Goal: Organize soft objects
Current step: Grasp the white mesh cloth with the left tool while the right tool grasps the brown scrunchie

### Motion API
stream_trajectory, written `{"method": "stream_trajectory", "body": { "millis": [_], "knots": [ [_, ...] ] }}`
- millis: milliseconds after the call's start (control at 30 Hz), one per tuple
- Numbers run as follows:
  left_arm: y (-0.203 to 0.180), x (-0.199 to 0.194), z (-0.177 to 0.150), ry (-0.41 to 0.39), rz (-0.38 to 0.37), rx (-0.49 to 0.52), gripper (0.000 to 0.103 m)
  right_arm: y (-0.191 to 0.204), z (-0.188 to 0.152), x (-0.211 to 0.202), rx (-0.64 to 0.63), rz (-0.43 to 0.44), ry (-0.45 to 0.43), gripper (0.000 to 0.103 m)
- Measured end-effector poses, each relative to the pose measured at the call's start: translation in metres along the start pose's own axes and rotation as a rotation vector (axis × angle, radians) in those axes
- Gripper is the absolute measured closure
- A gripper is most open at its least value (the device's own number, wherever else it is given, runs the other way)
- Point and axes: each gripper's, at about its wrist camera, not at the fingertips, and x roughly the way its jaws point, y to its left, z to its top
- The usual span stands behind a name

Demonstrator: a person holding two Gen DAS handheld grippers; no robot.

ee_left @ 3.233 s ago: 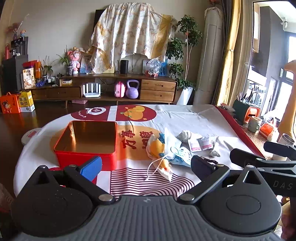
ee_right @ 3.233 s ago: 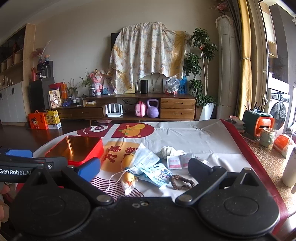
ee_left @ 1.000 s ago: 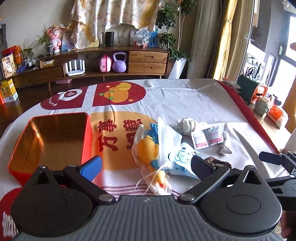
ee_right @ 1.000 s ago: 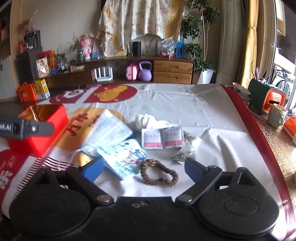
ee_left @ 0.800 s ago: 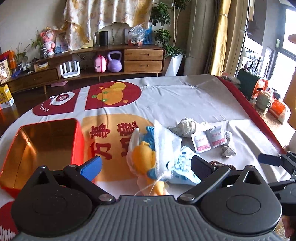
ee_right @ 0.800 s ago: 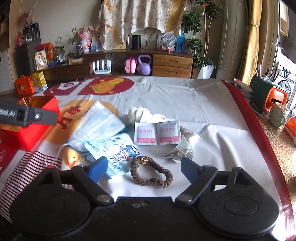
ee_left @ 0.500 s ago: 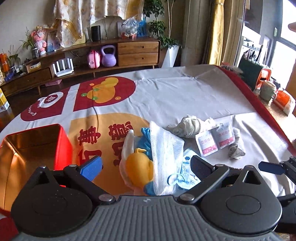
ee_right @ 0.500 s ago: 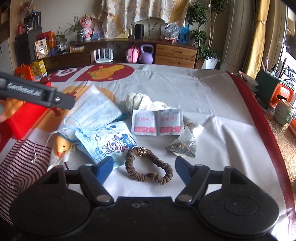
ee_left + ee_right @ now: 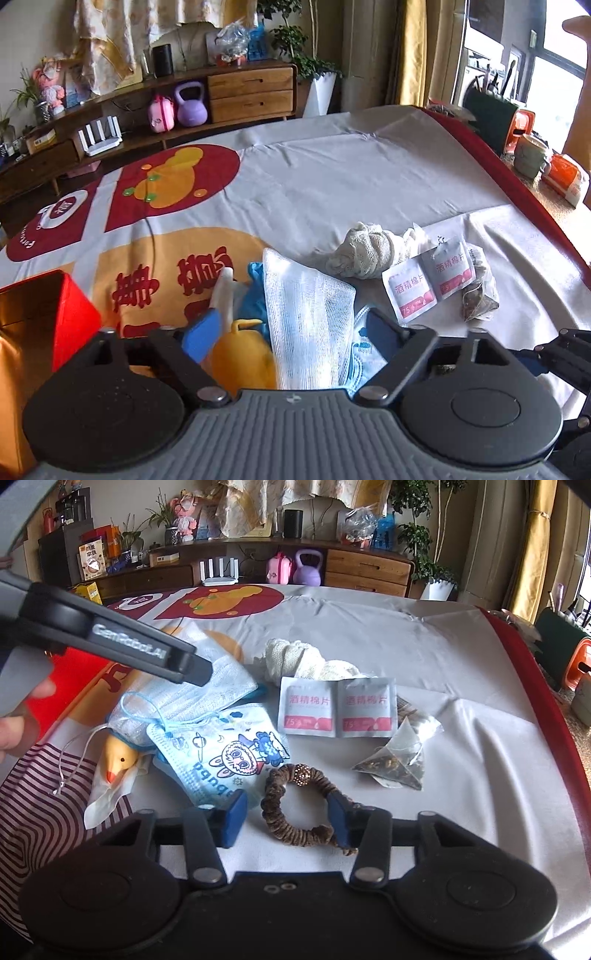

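A pile of soft things lies on the tablecloth: a yellow duck toy [image 9: 242, 356] [image 9: 116, 757], a white mesh face mask [image 9: 308, 325] [image 9: 201, 692], a cartoon-print mask [image 9: 221, 751] and a cream cloth bundle [image 9: 364, 249] [image 9: 303, 659]. My left gripper [image 9: 291, 332] is open, its jaws on either side of the duck and mesh mask. A brown hair scrunchie [image 9: 299, 808] lies between the jaws of my open right gripper [image 9: 286, 812], the right finger touching its edge. The red tin box [image 9: 40, 321] stands at left.
Two alcohol wipe sachets [image 9: 336, 710] [image 9: 430, 282] and a pyramid tea bag [image 9: 397, 758] lie right of the pile. The left gripper body [image 9: 110, 638] crosses the right wrist view's upper left. Mugs and a holder [image 9: 530, 157] sit beyond the table's red right edge.
Both grippers moved forward and down onto the pile. The left now straddles the duck and mesh mask. The right jaws have narrowed around the scrunchie.
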Motion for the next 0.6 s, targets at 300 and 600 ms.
{"method": "stream_trajectory", "body": {
  "millis": [300,600],
  "knots": [
    [-0.003,0.016,0.003,0.027,-0.02,0.03,0.045,-0.001,0.0,0.005,0.003,0.019,0.015,0.07],
    [-0.003,0.014,0.001,0.014,-0.022,0.044,0.085,-0.004,-0.002,0.006,0.03,0.033,0.025,0.093]
  ]
}}
